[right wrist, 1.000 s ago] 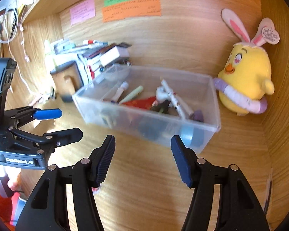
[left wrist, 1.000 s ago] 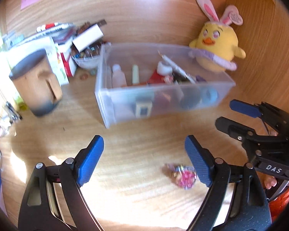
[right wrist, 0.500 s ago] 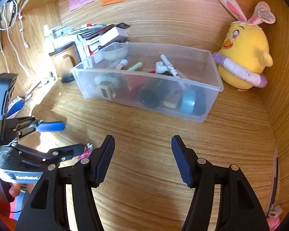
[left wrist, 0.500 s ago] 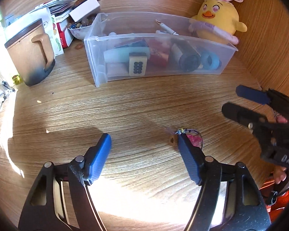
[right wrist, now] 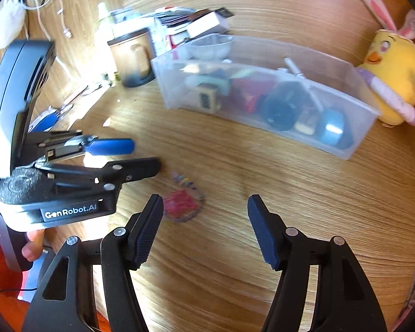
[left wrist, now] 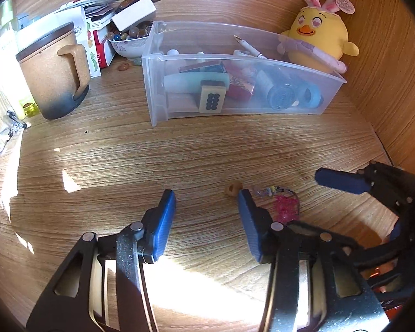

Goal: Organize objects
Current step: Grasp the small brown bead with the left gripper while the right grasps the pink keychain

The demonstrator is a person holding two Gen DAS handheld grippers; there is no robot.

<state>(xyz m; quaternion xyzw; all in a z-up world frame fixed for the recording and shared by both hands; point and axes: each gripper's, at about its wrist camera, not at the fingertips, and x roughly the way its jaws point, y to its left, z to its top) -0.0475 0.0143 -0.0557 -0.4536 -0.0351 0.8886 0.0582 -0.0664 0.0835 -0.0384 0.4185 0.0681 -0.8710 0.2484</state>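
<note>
A pink beaded charm with a small string of beads lies on the wooden desk, just right of my left gripper's right finger. It also shows in the right wrist view, just ahead of the left finger there. My left gripper is open and empty, low over the desk. My right gripper is open and empty, to the right of the charm. A clear plastic bin with several small items stands at the back; it also shows in the right wrist view.
A small tan bead lies by the charm. A brown mug, a bowl of marbles and stacked boxes stand back left. A yellow plush chick sits in the back right corner against the wooden wall.
Both grippers have dropped lower and moved toward the charm. The left gripper's jaws have narrowed somewhat. The charm now sits right beside the left gripper's right finger.
</note>
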